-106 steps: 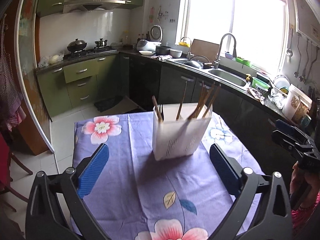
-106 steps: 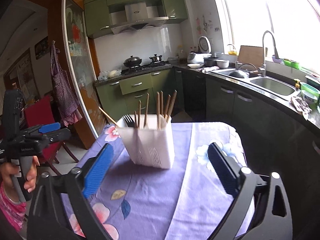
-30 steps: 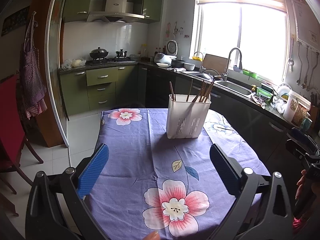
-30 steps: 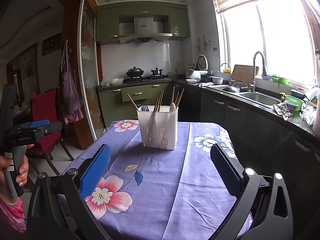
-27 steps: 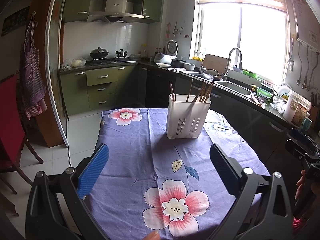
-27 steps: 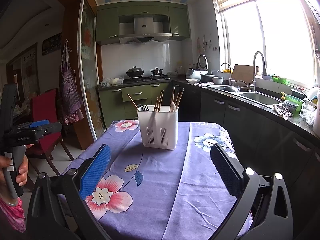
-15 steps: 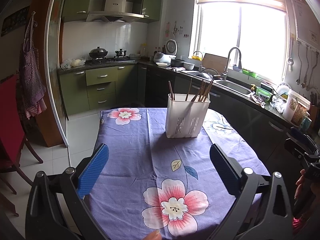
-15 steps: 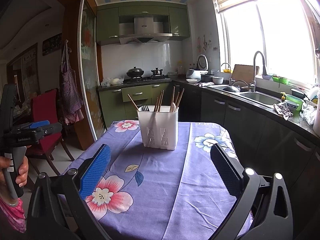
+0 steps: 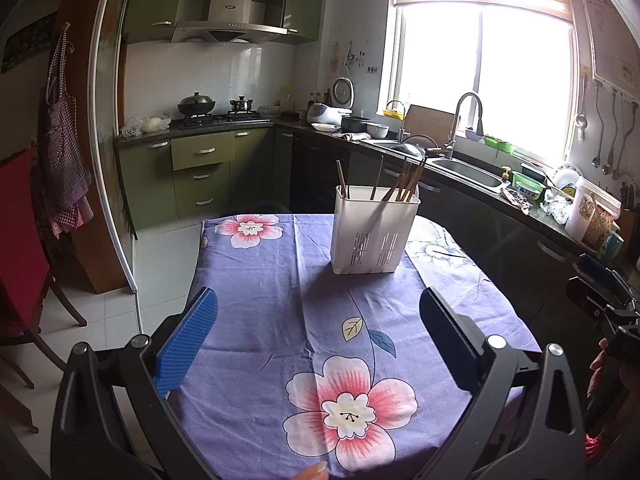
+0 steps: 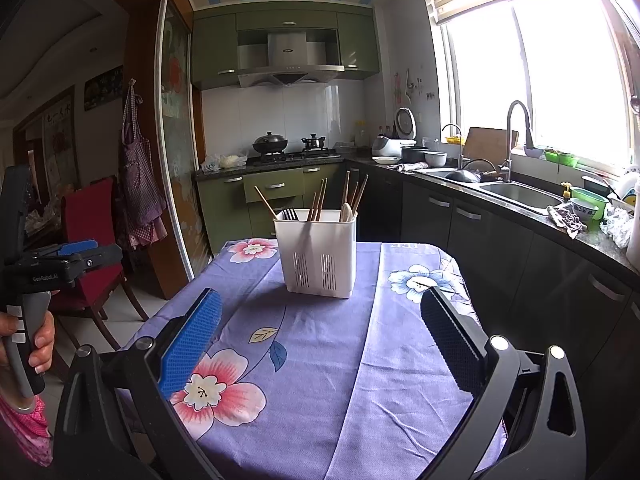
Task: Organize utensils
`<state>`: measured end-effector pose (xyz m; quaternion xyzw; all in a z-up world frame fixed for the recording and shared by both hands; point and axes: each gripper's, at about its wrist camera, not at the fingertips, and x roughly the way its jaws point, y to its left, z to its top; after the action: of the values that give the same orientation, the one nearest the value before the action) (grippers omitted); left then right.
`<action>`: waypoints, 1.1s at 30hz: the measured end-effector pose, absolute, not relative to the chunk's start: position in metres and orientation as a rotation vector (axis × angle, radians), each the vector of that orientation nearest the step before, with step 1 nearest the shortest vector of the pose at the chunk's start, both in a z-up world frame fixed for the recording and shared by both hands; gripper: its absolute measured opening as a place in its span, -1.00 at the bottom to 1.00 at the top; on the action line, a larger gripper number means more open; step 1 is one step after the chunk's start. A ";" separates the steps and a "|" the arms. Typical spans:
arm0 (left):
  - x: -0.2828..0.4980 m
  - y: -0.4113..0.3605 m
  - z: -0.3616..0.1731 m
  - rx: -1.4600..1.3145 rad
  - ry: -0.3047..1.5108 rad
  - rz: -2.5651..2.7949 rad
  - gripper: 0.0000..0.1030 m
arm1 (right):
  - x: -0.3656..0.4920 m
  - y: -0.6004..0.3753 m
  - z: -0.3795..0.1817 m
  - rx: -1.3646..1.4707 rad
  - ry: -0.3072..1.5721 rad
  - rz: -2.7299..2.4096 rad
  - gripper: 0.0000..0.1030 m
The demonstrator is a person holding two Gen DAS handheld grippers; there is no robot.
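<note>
A white slotted utensil holder (image 9: 374,230) stands upright on the purple flowered tablecloth (image 9: 280,288), toward the far end of the table. It also shows in the right wrist view (image 10: 318,254). Several wooden chopsticks (image 10: 318,200), a black fork (image 10: 290,214) and a pale spoon (image 10: 346,212) stick out of it. My left gripper (image 9: 318,320) is open and empty, held back over the near part of the table. My right gripper (image 10: 320,322) is open and empty, also well short of the holder.
A red chair (image 10: 90,232) stands left of the table. Green cabinets and a stove (image 9: 218,120) line the far wall. A dark counter with a sink (image 10: 516,194) runs along the right, close to the table edge.
Since 3.5 s ago both grippers have pulled back and risen away from the holder. Over the last second they have barely moved. Both stay open.
</note>
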<state>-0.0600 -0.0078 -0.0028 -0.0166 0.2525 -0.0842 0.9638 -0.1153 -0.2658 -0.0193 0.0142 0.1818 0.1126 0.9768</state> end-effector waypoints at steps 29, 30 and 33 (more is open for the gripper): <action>-0.058 -0.007 -0.009 -0.027 0.531 -0.161 0.87 | -0.112 -0.262 -0.023 0.027 0.380 0.230 0.91; -0.057 -0.008 -0.010 -0.027 0.536 -0.161 0.87 | -0.112 -0.261 -0.023 0.029 0.380 0.230 0.91; -0.055 -0.010 -0.012 -0.023 0.545 -0.157 0.87 | -0.110 -0.261 -0.023 0.031 0.383 0.234 0.91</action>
<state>-0.0552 -0.0097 -0.0118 -0.0115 0.2689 -0.0775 0.9600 -0.1102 -0.2609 -0.0230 0.0151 0.1898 0.1162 0.9748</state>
